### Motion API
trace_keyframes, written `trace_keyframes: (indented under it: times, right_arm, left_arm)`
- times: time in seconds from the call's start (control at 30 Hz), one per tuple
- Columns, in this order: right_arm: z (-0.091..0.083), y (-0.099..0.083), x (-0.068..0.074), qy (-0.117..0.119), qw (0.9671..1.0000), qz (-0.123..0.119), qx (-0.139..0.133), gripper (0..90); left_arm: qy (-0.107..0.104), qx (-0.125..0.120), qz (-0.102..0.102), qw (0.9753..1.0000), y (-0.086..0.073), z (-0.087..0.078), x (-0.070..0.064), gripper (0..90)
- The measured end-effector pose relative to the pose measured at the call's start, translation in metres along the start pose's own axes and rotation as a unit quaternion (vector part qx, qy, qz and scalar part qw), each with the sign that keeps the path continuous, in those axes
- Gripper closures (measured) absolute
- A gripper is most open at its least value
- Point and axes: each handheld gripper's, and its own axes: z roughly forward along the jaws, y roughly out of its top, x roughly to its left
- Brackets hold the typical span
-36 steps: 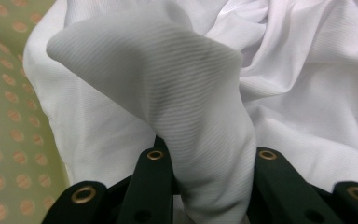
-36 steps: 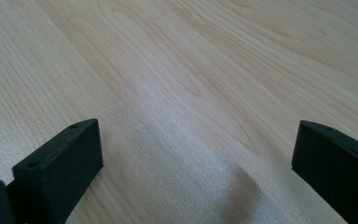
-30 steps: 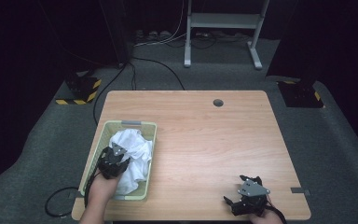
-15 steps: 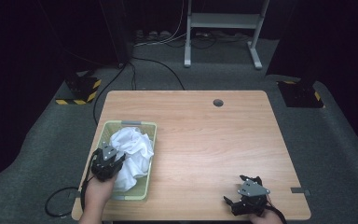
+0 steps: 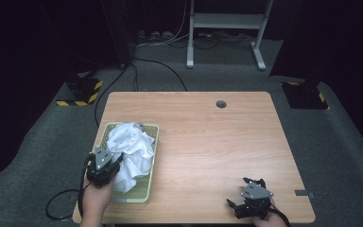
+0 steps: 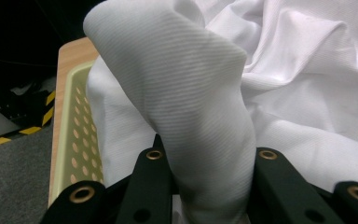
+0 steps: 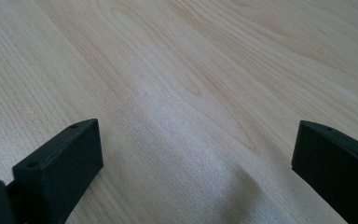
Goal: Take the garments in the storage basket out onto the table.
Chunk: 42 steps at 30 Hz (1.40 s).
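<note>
Your right gripper (image 5: 246, 204) sits nearest you, low over the near right corner of the light wooden table (image 5: 208, 142), well to the right of the pale green perforated plastic basket (image 5: 144, 189); in the right gripper view its two black jaws stand wide apart with nothing but bare wood grain between them. Your left gripper (image 5: 108, 166) is at the basket's near left side, and its jaws are pinched on a fold of the crumpled white cloth (image 5: 131, 149): in the left gripper view that ribbed white fold (image 6: 200, 130) rises straight up from between the jaws, taut and bunched, with the basket's holed wall (image 6: 77, 154) just to the left of it. The rest of the cloth lies heaped inside the basket, filling it and lapping over its right rim. The basket itself rests on the table's near left part, close to the left edge. Beyond the basket, toward the table's far edge and well to the basket's right, there is a small round dark hole (image 5: 221, 103) in the wood.
</note>
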Motion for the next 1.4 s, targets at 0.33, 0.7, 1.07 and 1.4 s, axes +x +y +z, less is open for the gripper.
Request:
trace_keyframes:
  times: [0.33,0.7,1.07,1.4]
  right_arm:
    - [0.000,0.000,0.001,0.003,1.0000,-0.007,-0.002,0.9]
    - [0.000,0.000,0.001,0.002,1.0000,-0.006,0.000,0.9]
    - [0.000,0.000,0.001,0.001,1.0000,-0.007,0.000,1.0]
    - [0.000,0.000,0.001,0.001,1.0000,-0.007,0.000,0.9]
  left_arm:
    - [0.009,-0.051,-0.004,0.9986,0.004,-0.013,-0.004,76.9]
    - [0.022,-0.099,-0.005,0.9948,0.014,-0.031,-0.006,76.8]
    - [0.023,-0.146,-0.002,0.9891,0.029,-0.051,-0.012,76.8]
    - [0.028,-0.174,0.003,0.9844,0.042,-0.063,-0.017,76.8]
